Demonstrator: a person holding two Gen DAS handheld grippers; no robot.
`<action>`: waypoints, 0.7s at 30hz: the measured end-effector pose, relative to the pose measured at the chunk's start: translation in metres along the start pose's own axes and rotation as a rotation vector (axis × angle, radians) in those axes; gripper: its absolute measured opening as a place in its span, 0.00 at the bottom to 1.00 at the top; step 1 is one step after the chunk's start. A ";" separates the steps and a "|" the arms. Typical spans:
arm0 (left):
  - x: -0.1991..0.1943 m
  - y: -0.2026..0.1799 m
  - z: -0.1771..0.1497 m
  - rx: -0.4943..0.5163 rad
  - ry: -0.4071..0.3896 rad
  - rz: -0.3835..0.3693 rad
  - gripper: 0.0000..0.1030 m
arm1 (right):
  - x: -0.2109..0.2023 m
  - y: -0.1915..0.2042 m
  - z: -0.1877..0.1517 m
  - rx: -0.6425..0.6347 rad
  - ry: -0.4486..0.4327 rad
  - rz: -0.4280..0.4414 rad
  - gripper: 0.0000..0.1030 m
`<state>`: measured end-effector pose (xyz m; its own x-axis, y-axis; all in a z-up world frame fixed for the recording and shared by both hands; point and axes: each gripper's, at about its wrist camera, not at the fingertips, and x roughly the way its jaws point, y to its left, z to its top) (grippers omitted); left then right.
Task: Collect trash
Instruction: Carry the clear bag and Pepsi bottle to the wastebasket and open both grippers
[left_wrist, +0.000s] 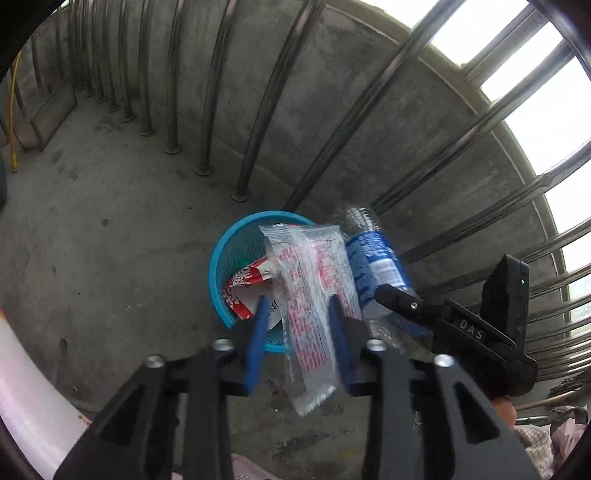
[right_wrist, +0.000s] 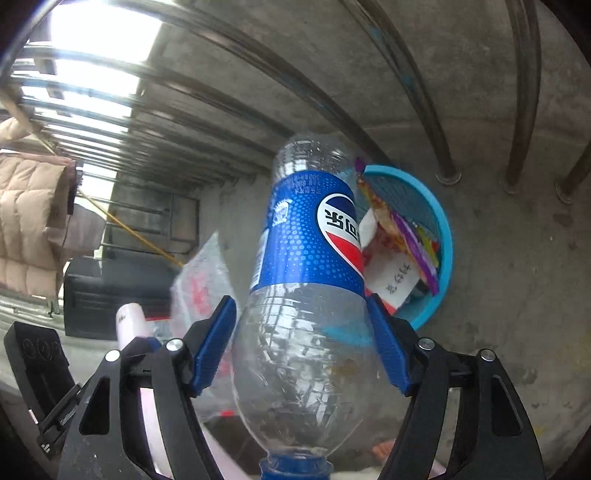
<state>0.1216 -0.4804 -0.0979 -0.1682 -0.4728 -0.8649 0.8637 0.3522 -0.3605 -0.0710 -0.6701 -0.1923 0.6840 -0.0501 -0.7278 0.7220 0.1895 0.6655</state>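
A round blue mesh basket (left_wrist: 221, 258) stands on the concrete floor by the railing and holds red-and-white and coloured wrappers (left_wrist: 243, 284); it also shows in the right wrist view (right_wrist: 441, 229). My left gripper (left_wrist: 299, 306) is shut on a clear plastic bag with red print (left_wrist: 314, 295), held just above the basket. My right gripper (right_wrist: 301, 314) is shut on an empty Pepsi bottle with a blue label (right_wrist: 310, 240), cap toward the camera, beside the basket. The bottle (left_wrist: 373, 266) and right gripper (left_wrist: 406, 302) also show in the left wrist view.
Steel railing bars (left_wrist: 207, 122) stand along a low concrete wall (left_wrist: 314, 110) just behind the basket. A pink quilted jacket (right_wrist: 26, 221) hangs at the left. A dark box (right_wrist: 107, 291) sits on the floor. A white-pink cylinder (right_wrist: 129, 321) is nearby.
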 end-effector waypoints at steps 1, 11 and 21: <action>0.005 0.004 0.000 -0.013 -0.003 0.012 0.52 | 0.011 -0.007 0.005 0.020 0.008 -0.030 0.71; -0.026 0.010 -0.024 -0.018 -0.083 -0.034 0.52 | 0.006 -0.028 -0.016 0.028 -0.053 -0.071 0.71; -0.129 0.012 -0.069 -0.029 -0.275 0.020 0.52 | -0.024 0.009 -0.026 -0.110 -0.132 -0.032 0.71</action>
<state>0.1215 -0.3597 -0.0149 -0.0126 -0.6657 -0.7461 0.8510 0.3847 -0.3575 -0.0832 -0.6413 -0.1733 0.6736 -0.1846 -0.7157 0.7329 0.2916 0.6147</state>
